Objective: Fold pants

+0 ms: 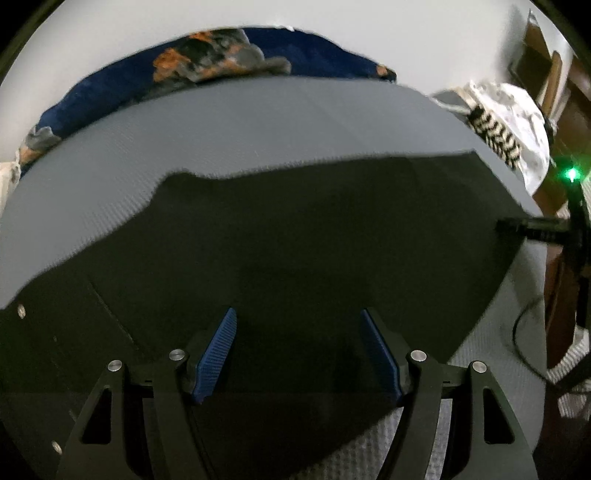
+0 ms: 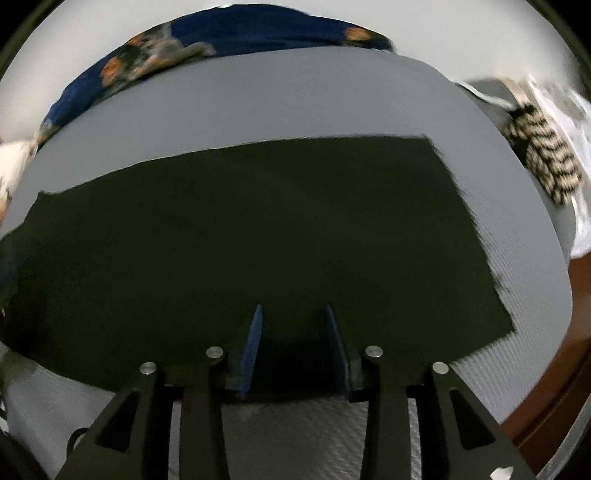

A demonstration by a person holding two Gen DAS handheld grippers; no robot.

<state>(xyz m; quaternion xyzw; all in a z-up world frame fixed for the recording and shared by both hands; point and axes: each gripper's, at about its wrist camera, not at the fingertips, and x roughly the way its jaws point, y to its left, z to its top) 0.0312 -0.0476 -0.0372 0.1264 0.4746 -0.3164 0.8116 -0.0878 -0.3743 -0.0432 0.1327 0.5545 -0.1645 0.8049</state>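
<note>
Pants [image 2: 258, 240]: dark, laid flat across a grey mat [image 2: 258, 103], one straight edge toward the far side, a squared end at the right. Left tongs [image 1: 298, 354]: jaws wide apart above the cloth, nothing between the blue pads [image 1: 216, 354]. Right tongs [image 2: 293, 345]: jaws partly open, narrower, empty, over the near edge. Patterned blue blanket [image 2: 258, 29] beyond the mat; striped cloth [image 2: 543, 158] at right. Risk: a pinch catching only the top layer, or uneven lifting, would probably drag the fold askew and wrinkle it
</note>
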